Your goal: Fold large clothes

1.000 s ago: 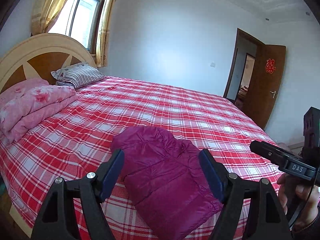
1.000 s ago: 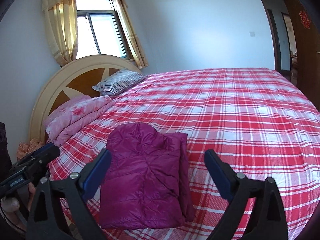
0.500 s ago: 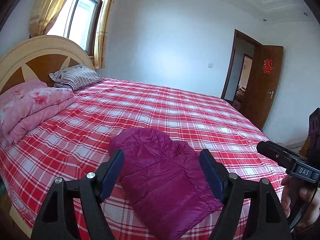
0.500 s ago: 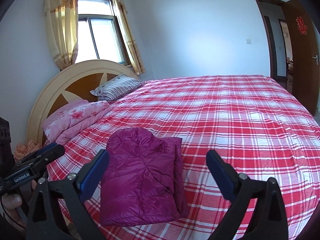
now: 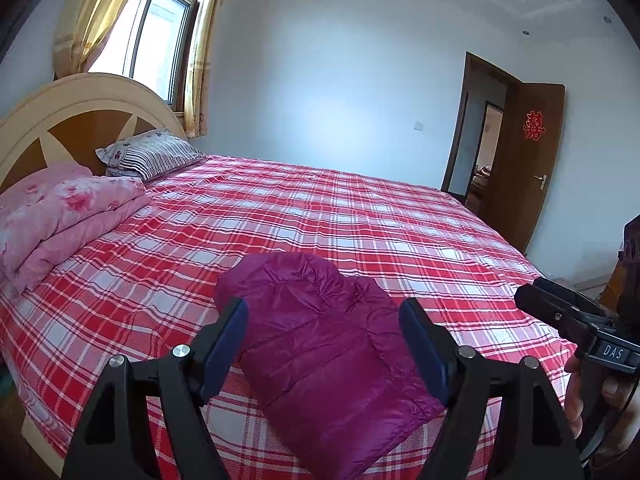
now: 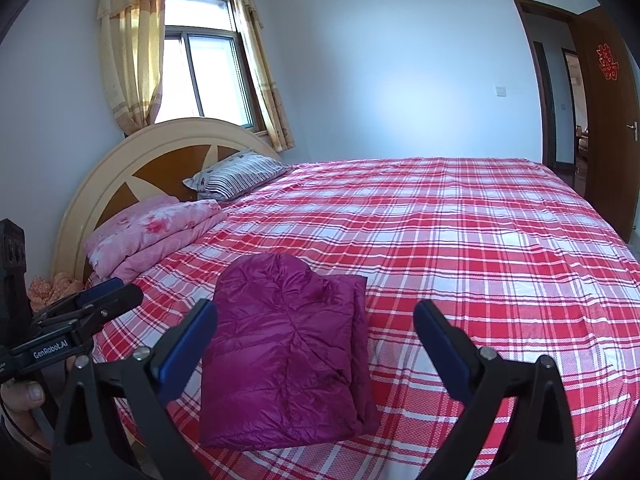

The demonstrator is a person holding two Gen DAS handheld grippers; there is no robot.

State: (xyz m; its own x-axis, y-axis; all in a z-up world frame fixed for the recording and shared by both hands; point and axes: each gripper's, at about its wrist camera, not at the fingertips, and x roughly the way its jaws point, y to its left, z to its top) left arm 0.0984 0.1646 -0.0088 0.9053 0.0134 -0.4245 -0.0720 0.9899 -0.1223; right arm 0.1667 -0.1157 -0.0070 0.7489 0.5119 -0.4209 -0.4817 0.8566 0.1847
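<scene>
One magenta quilted down jacket (image 6: 286, 344) is lying folded into a compact, roughly rectangular bundle, its glossy padded fabric puckering along stitched seams. A rounded, puffy end is pointing toward the middle of the bed, and along one side the stacked edges of the folded layers are showing as a flatter flap. In the left wrist view the same jacket (image 5: 332, 344) is sitting as a long slanted bundle. It is resting on the red and white plaid bedspread (image 6: 480, 248) near the bed's near edge, toward the corner on the headboard side.

Two grippers are hanging above that near edge, neither touching the fabric. The left gripper (image 5: 324, 344) is holding its blue-padded fingers (image 5: 226, 334) wide apart, with the jacket showing between them. The right gripper (image 6: 316, 350) is also spreading its fingers (image 6: 188, 346) wide apart, with nothing between them but the view of the jacket and bedspread.

At the head of the bed, one striped pillow (image 6: 240, 174) is lying against the rounded wooden headboard (image 6: 132, 168), and one folded pink floral quilt (image 6: 156, 232) is sitting just beside it. One curtained window (image 6: 204, 76) is standing behind the headboard, and one brown door (image 5: 528, 160) is standing open at the far wall.
</scene>
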